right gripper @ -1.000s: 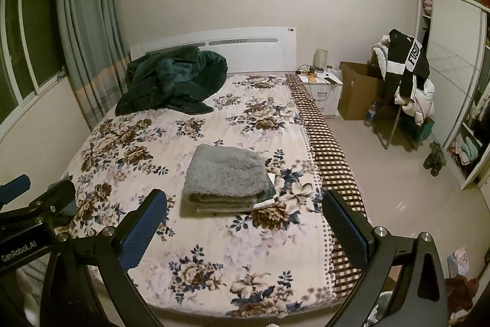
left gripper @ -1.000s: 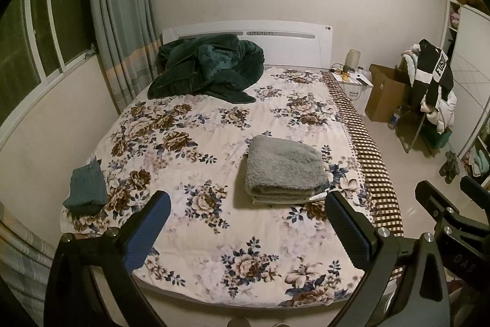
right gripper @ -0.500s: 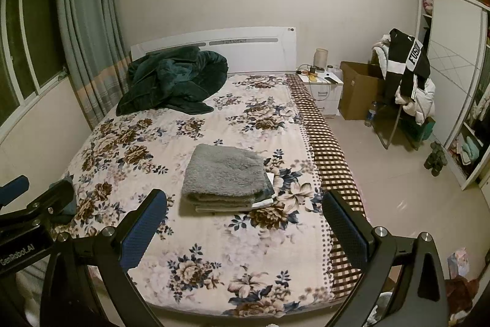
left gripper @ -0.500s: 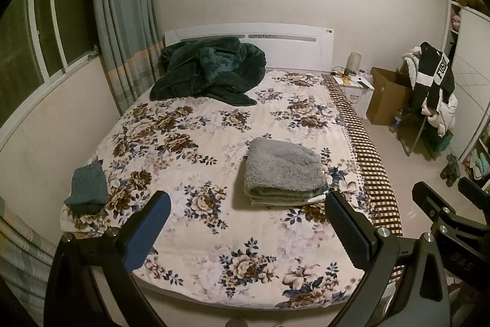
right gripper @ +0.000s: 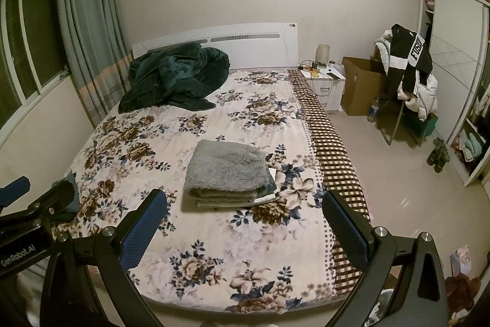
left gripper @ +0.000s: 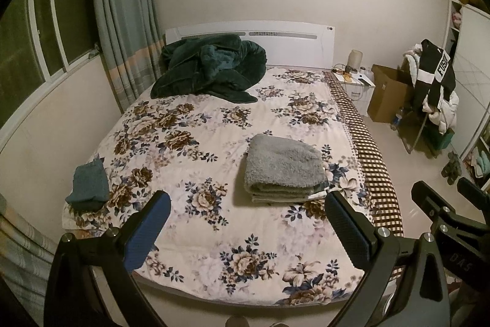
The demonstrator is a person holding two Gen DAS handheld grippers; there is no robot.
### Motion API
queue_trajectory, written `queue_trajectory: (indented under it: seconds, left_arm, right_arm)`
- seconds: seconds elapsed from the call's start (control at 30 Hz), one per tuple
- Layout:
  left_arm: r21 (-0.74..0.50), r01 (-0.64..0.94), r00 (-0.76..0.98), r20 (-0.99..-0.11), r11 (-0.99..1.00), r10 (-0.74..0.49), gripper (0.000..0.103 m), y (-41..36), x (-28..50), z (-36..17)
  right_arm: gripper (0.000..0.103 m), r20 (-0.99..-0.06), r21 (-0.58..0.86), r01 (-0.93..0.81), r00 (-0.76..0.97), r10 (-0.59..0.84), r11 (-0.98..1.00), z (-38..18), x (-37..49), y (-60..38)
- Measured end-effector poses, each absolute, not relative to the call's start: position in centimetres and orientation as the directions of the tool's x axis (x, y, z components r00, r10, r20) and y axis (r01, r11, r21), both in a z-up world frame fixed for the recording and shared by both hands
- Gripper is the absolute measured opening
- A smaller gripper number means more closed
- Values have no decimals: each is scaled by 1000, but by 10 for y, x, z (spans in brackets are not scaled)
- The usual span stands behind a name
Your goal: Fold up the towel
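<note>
A grey towel (left gripper: 283, 169) lies folded in a thick stack on the floral bed (left gripper: 196, 229), right of centre; it also shows in the right wrist view (right gripper: 228, 170), with a white and green edge sticking out at its lower right. My left gripper (left gripper: 246, 213) hangs open above the bed's foot, well short of the towel, with nothing between its blue-padded fingers (left gripper: 147, 230). My right gripper (right gripper: 243, 213) is open too, likewise back from the towel and holding nothing. Each gripper shows at the edge of the other's view.
A small dark teal folded cloth (left gripper: 88, 184) sits at the bed's near left corner. A dark green blanket (left gripper: 211, 68) is heaped by the headboard. Right of the bed are a nightstand (right gripper: 326, 83), a cardboard box (right gripper: 359, 89), a clothes-draped chair (right gripper: 410, 81) and open floor.
Both grippers have drawn back a little from the bed and risen slightly; the towel looks a bit farther off. Nothing was taken hold of or let go.
</note>
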State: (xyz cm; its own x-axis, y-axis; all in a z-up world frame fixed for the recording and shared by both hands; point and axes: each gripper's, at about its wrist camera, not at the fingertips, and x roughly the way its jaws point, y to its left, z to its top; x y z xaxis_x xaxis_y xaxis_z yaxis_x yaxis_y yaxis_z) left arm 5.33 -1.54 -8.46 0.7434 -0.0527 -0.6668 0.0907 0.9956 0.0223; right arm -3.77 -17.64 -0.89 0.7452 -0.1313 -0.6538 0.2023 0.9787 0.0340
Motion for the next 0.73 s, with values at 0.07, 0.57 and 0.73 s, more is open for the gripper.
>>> queue_trajectory:
  seconds: [0.07, 0.57, 0.73]
  left_arm:
    - [22, 90, 744, -666, 996, -53, 103, -16, 53, -84]
    - [23, 79, 750, -660, 997, -44, 103, -11, 48, -84]
    - [19, 75, 756, -653, 997, -44, 103, -5, 47, -83]
  right_arm:
    - [103, -654, 33, 201, 745, -131, 979, -8, -36, -176]
    - [103, -650, 34, 203, 749, -132, 979, -9, -39, -177]
    - [103, -648, 32, 202, 750, -134, 979, -8, -40, -176]
